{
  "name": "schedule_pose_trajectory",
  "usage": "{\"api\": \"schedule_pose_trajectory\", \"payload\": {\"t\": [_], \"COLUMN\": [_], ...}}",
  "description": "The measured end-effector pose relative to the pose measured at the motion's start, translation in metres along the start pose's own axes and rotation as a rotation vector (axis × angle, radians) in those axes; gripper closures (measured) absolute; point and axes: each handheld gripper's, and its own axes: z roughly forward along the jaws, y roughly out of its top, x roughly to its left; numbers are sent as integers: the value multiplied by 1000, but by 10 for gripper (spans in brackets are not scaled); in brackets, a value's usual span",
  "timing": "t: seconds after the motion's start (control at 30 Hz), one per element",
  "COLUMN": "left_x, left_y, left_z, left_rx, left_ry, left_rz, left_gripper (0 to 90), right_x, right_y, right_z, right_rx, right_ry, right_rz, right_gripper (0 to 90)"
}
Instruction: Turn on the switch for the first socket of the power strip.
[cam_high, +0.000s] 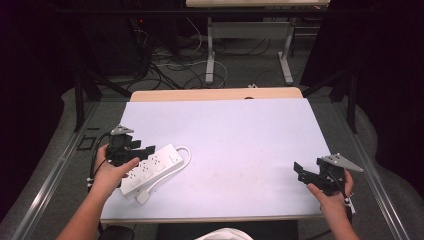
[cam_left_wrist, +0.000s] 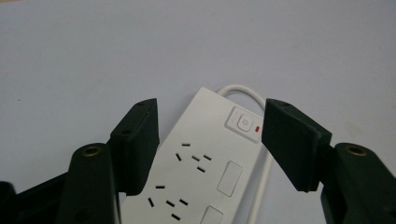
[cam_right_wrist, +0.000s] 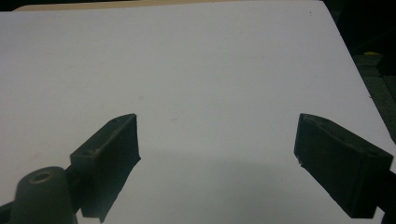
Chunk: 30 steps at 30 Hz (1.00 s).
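Observation:
A white power strip (cam_high: 152, 167) with several sockets and a red-lit switch lies slantwise near the table's left front corner. Its cord (cam_high: 186, 152) loops back along its side to a white plug (cam_high: 143, 196). My left gripper (cam_high: 142, 152) straddles the strip's near half. In the left gripper view its black pads (cam_left_wrist: 140, 140) sit against both long sides of the power strip (cam_left_wrist: 205, 158), below the switch (cam_left_wrist: 243, 123). My right gripper (cam_high: 299, 170) hovers at the table's right front. In the right gripper view the right gripper (cam_right_wrist: 217, 119) has its jaws wide apart over bare surface.
The white table top (cam_high: 235, 130) has a wooden strip (cam_high: 215, 94) along its far edge. Dark floor drops off on both sides. Cables (cam_high: 170, 70) and another table's grey legs (cam_high: 210, 55) lie beyond the far edge.

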Motion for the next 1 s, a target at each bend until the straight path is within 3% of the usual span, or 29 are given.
{"api": "schedule_pose_trajectory", "payload": {"t": [0.2, 0.33, 0.5, 0.53, 0.6, 0.7, 0.73, 0.97, 1.0], "left_x": [-5, -7, -8, -8, -8, -6, -7, -8, -8], "left_y": [6, 9, 13, 13, 13, 14, 13, 16, 17], "left_z": [1, 1, 1, 2, 3, 5, 6, 8, 8], "left_rx": [49, 88, 121, 122, 136, 171, 175, 209, 224], "left_ry": [-29, -29, -51, -38, -36, -52, -54, -47, -55], "left_rz": [-25, -10, -56, -73, -84, -86, -105, -119, -120], "left_gripper": [413, 439, 490, 501, 517, 550, 556, 633, 646], "right_x": [0, 0, 0, 1, 0, 0, -1, -3, -2], "right_y": [0, 0, 0, -1, 0, 0, 0, 1, 1], "right_z": [0, -1, 0, 2, 0, 0, -1, -2, -2], "right_rx": [-5, 3, -3, -37, -5, 0, 2, -3, -2], "right_ry": [-1, -3, 0, -6, -1, -2, -3, -10, -16], "right_rz": [-2, 1, -2, 4, 3, 11, 13, 33, 58], "right_gripper": [139, 140, 143, 143, 143, 144, 144, 146, 146]}}
